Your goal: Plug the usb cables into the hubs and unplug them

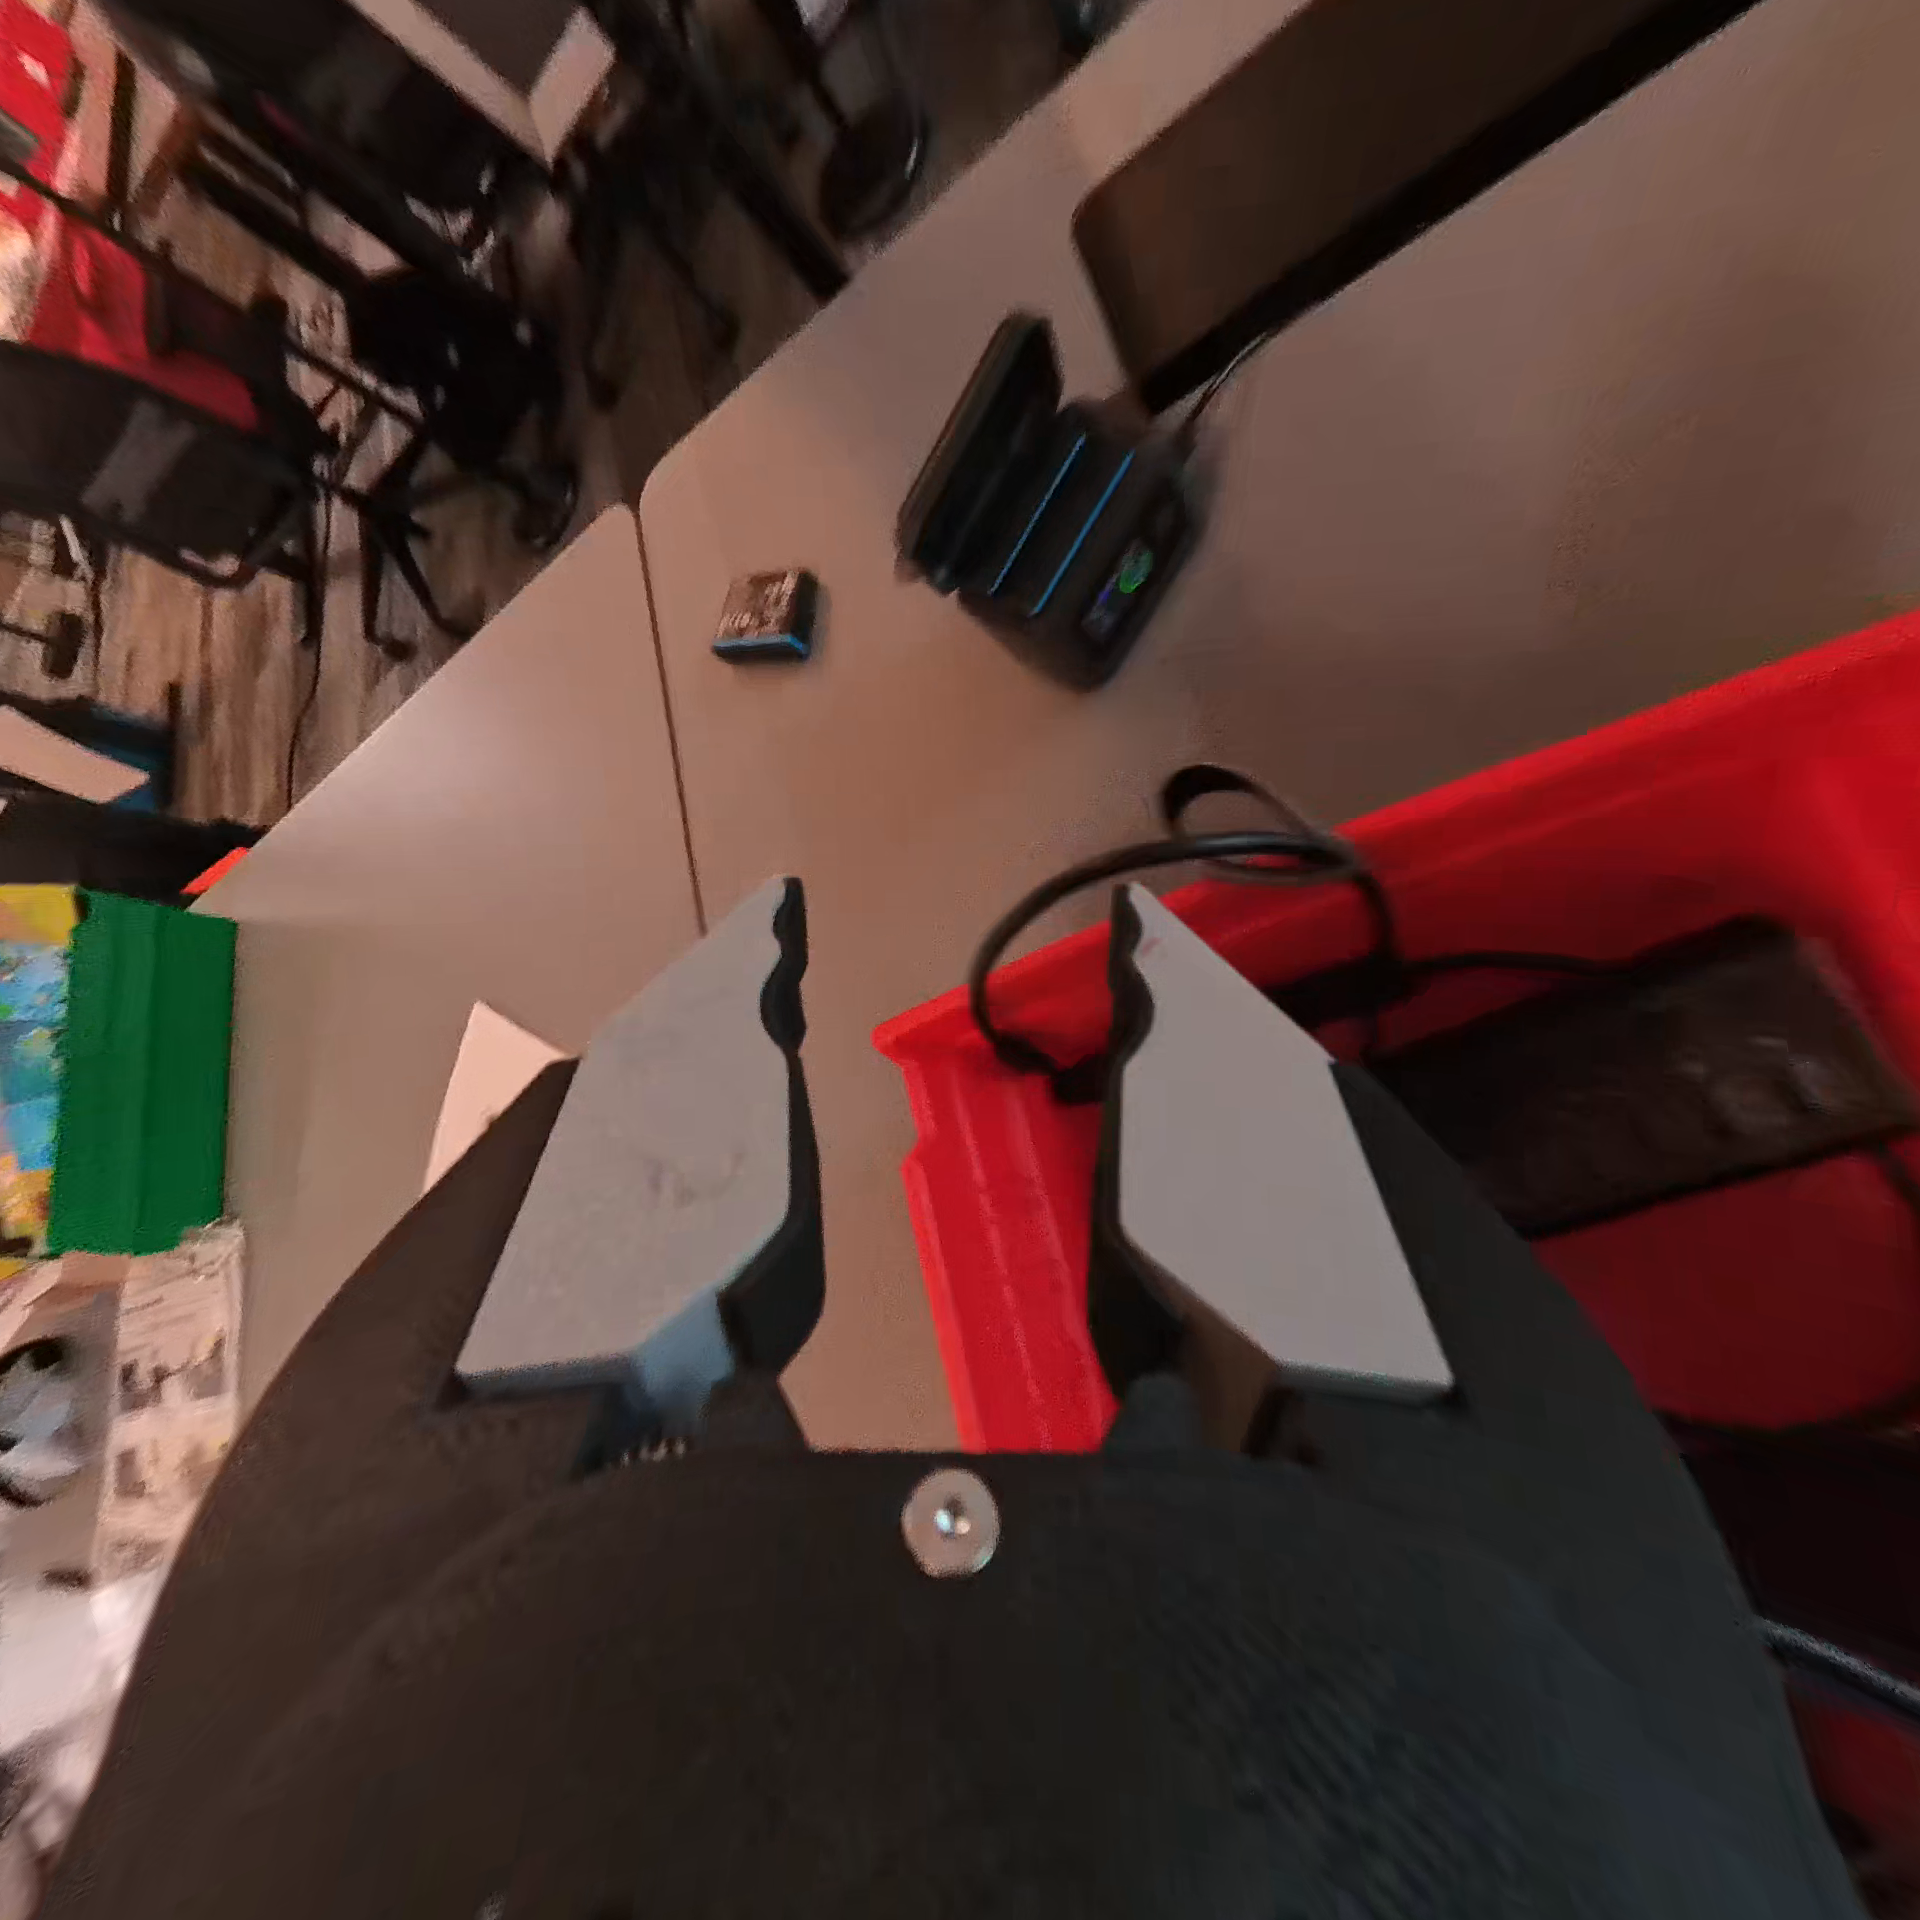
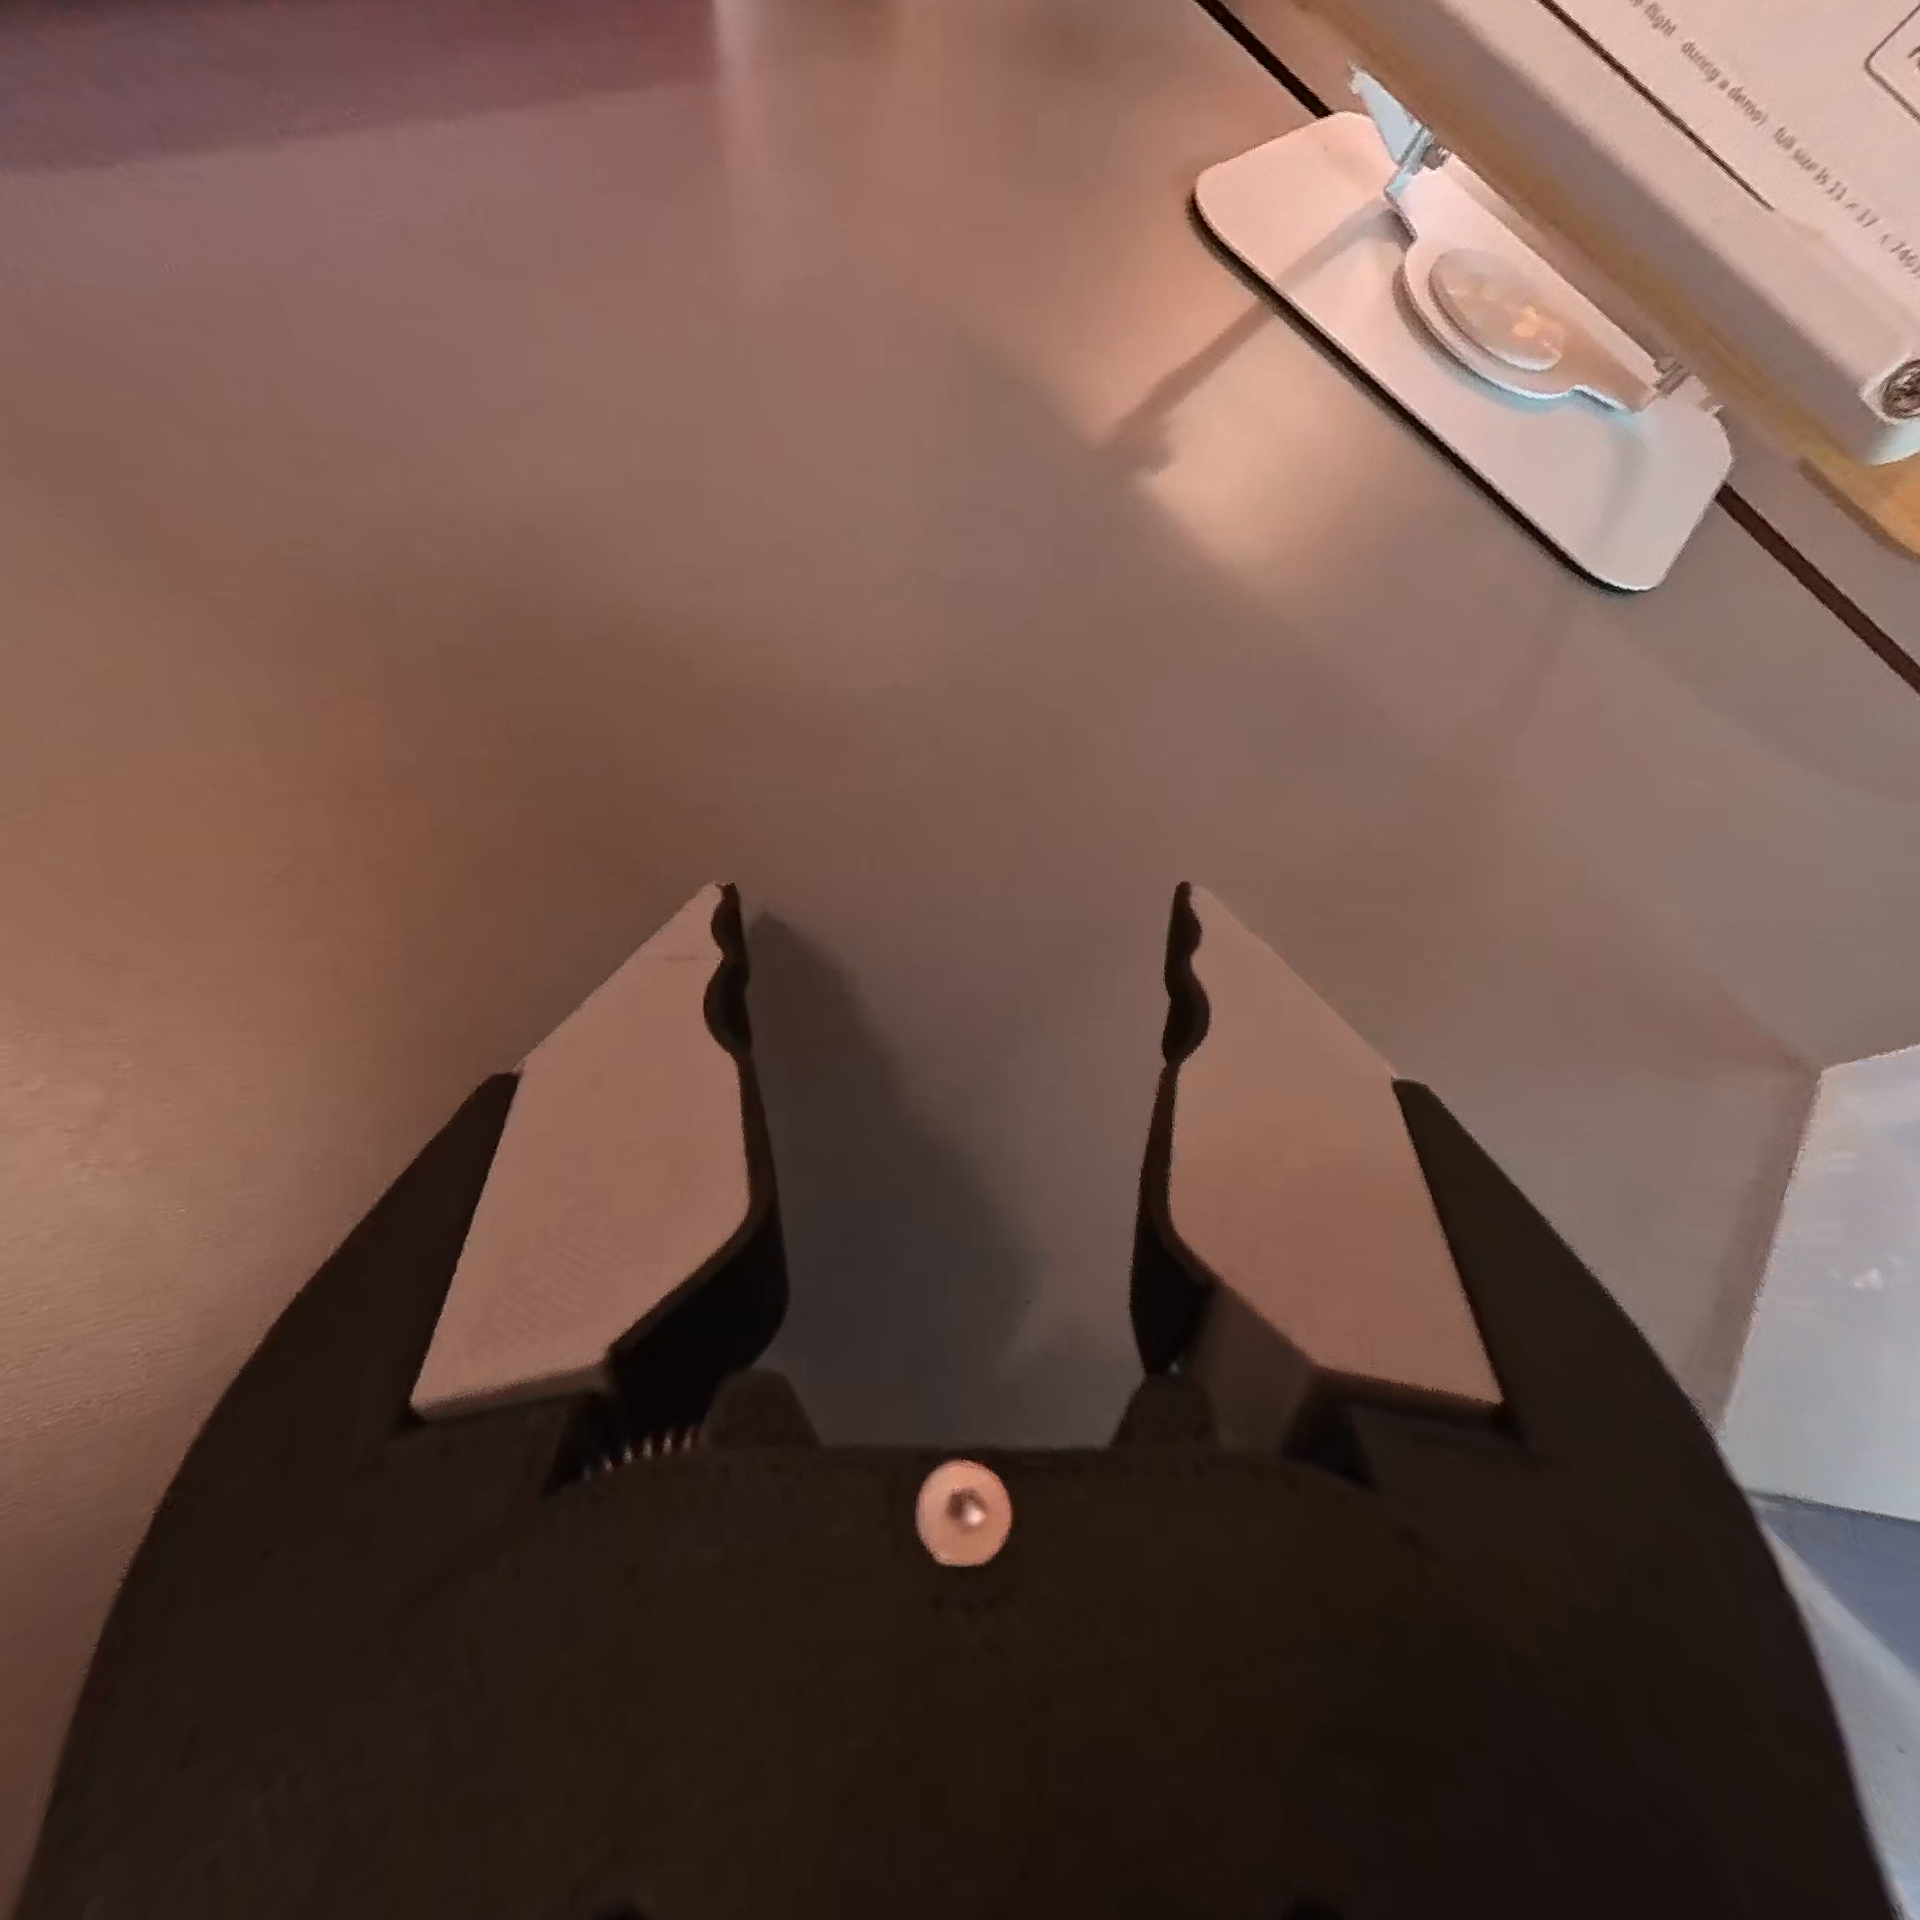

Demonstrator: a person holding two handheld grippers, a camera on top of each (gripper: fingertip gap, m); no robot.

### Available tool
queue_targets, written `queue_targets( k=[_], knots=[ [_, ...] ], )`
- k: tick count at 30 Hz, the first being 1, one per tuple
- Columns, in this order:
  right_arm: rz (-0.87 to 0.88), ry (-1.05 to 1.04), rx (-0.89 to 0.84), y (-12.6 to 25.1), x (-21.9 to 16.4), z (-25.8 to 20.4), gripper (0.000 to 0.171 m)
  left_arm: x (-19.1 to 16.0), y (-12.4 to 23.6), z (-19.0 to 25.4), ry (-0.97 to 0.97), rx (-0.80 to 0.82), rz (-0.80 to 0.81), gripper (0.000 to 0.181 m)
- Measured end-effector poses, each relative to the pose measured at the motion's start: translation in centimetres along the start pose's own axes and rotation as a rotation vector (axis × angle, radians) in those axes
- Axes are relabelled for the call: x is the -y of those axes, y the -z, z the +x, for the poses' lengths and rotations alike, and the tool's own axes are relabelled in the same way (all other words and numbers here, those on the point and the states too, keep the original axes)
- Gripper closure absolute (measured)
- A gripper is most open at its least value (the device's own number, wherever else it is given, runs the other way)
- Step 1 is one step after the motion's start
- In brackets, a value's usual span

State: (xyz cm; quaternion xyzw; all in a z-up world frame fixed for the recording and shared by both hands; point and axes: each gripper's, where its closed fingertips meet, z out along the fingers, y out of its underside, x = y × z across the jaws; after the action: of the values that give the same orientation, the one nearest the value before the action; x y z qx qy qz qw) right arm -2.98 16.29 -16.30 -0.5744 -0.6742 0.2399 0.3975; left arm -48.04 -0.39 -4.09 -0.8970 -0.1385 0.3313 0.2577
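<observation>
In the left wrist view my left gripper [image 1: 958, 894] is open and empty, held above the near corner of a red bin [image 1: 1558, 873]. A black cable [image 1: 1174, 857] loops over the bin's rim just beyond my right finger. A dark flat device [image 1: 1652, 1070], perhaps a hub, lies inside the bin. In the right wrist view my right gripper [image 2: 956, 896] is open and empty over bare grey table [image 2: 727, 520]. No cable or hub shows in that view.
A black charger case with blue-edged batteries [image 1: 1049, 509] and a small loose battery [image 1: 767, 618] lie on the table beyond the bin. A dark laptop [image 1: 1299, 177] sits farther back. A green box [image 1: 145, 1070] stands left. A white stand base [image 2: 1455, 343] and a white box [image 2: 1849, 1299] are right. Spacing between my two grippers at the tips: around 50 cm.
</observation>
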Motion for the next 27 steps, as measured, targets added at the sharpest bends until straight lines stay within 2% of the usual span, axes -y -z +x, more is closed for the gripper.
queue_targets(
  k=[3,4,6,11,17,24,27],
  knots=[
    [0.024,-0.057,0.049,0.2,0.4,-0.3,0.092,-0.9,-1.9,-0.1,-0.083,-0.032,-0.087,0.131],
    [0.028,-0.072,0.060,0.2,0.4,-0.3,0.092,-1.0,-2.3,-0.1,-0.130,-0.024,-0.103,0.140],
    [0.036,-0.085,0.071,0.3,0.5,-0.4,0.092,-0.8,-2.6,-0.1,-0.200,0.006,-0.113,0.174],
    [0.064,-0.084,0.054,0.6,0.8,-0.2,0.094,1.1,-0.2,-1.1,-0.287,0.130,-0.062,0.180],
    [0.078,-0.077,0.027,0.8,0.9,0.1,0.094,6.2,10.2,-5.1,-0.163,0.268,0.164,0.180],
    [0.097,-0.095,-0.004,1.2,1.0,0.6,0.095,12.4,26.1,-7.8,0.040,0.338,0.457,0.180],
    [0.114,-0.114,-0.007,1.4,1.1,0.8,0.095,14.7,32.1,-7.6,0.053,0.343,0.539,0.181]
  ],
)
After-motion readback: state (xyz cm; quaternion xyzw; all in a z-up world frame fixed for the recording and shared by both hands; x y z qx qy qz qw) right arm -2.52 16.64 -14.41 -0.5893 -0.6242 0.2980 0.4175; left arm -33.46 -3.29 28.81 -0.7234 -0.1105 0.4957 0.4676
